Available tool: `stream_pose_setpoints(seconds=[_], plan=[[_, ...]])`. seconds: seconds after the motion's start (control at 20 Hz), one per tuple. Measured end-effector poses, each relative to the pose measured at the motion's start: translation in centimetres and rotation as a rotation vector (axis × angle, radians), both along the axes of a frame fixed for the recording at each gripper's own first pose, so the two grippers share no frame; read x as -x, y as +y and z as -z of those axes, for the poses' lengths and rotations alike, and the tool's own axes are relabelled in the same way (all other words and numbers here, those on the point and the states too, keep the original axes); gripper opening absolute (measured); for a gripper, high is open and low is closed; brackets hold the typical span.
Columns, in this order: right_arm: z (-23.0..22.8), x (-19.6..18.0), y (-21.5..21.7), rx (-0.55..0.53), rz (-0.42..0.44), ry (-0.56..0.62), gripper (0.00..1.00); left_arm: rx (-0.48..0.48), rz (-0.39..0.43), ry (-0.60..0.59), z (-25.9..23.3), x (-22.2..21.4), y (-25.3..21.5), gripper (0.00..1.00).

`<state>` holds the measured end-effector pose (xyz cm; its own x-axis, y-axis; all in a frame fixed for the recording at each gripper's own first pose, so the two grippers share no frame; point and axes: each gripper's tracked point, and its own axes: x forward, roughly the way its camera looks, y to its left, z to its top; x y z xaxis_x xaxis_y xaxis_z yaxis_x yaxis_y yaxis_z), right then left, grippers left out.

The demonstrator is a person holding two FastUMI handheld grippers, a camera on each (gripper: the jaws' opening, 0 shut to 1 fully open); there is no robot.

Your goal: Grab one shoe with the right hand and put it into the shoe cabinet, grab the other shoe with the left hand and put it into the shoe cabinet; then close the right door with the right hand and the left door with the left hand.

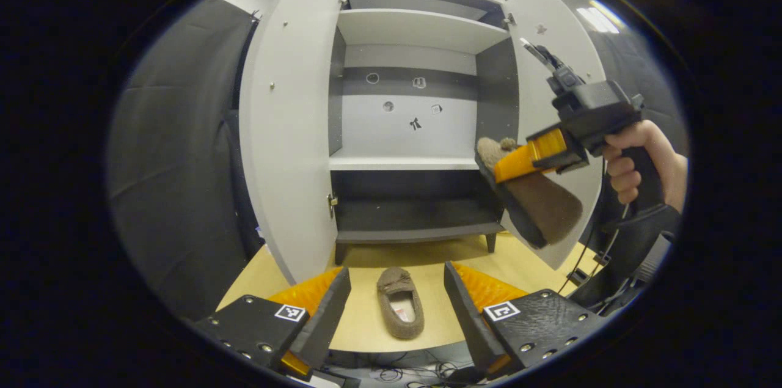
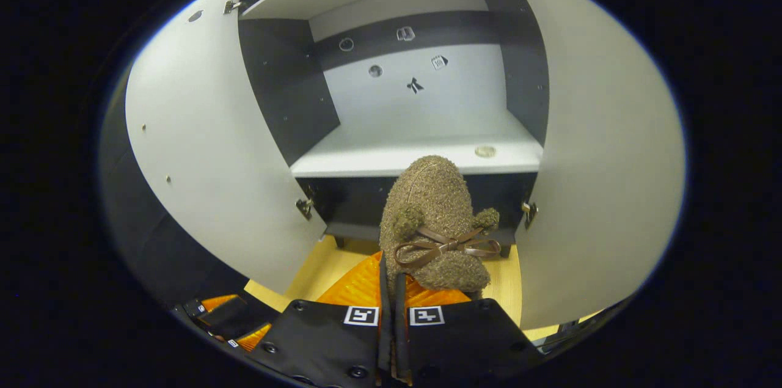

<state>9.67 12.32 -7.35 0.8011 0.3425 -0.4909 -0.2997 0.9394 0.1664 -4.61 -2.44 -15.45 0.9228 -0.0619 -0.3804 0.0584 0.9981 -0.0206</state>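
One brown shoe (image 2: 435, 217) is held in the air by the right gripper (image 2: 391, 308), whose fingers are closed together on the shoe's rear part — the toe with its small bow points toward the shoe cabinet (image 2: 415, 150). In the left gripper view this same shoe (image 1: 537, 204) hangs in front of the cabinet's right door (image 1: 550, 70), toe up and sole toward the cabinet, and a hand (image 1: 635, 162) holds the right gripper (image 1: 519, 165) by its handle. The other shoe (image 1: 401, 303) lies on the light wooden floor (image 1: 366, 333) in front of the cabinet, between the fingers of the left gripper (image 1: 397, 308) but not touching them — this gripper is wide open and holds nothing. Both doors stand open, the left door (image 1: 287, 131) too. The white middle shelf (image 2: 397, 159) carries only a small round object (image 2: 485, 151).
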Motion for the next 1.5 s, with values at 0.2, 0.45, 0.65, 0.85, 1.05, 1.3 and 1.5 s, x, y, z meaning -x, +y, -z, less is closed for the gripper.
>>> stream_pose_setpoints(seconds=[0.2, 0.45, 0.65, 0.85, 1.05, 1.3, 1.5], plan=[[-4.3, -5.4, 0.7, -0.015, 0.022, -0.105, 0.04, -0.04, -0.017, -0.037, -1.7, -1.2, 1.3, 0.89], [-8.3, -12.0, 0.6, -0.024, 0.06, -0.205, 0.05, -0.02, -0.041, -0.07, -3.2, -3.8, 1.8, 0.89], [-10.5, -17.6, -0.9, 0.0, 0.12, -0.266, 0.04, -0.023, -0.052, -0.082, -3.8, -5.5, 1.6, 0.89], [-11.4, -22.8, -2.2, 0.025, 0.174, -0.33, 0.04, -0.035, -0.088, -0.082, -4.0, -6.8, 2.0, 0.86], [-9.8, -26.5, -3.1, 0.079, 0.212, -0.343, 0.04, -0.025, -0.148, -0.07, -3.8, -7.4, 2.5, 0.89], [-7.0, -27.9, -2.4, 0.086, 0.208, -0.342, 0.04, -0.048, -0.185, -0.054, -3.6, -7.2, 3.1, 0.89], [-6.8, -28.2, -2.3, 0.134, 0.197, -0.386, 0.12, -0.066, -0.185, -0.051, -3.6, -7.3, 2.8, 0.89]])
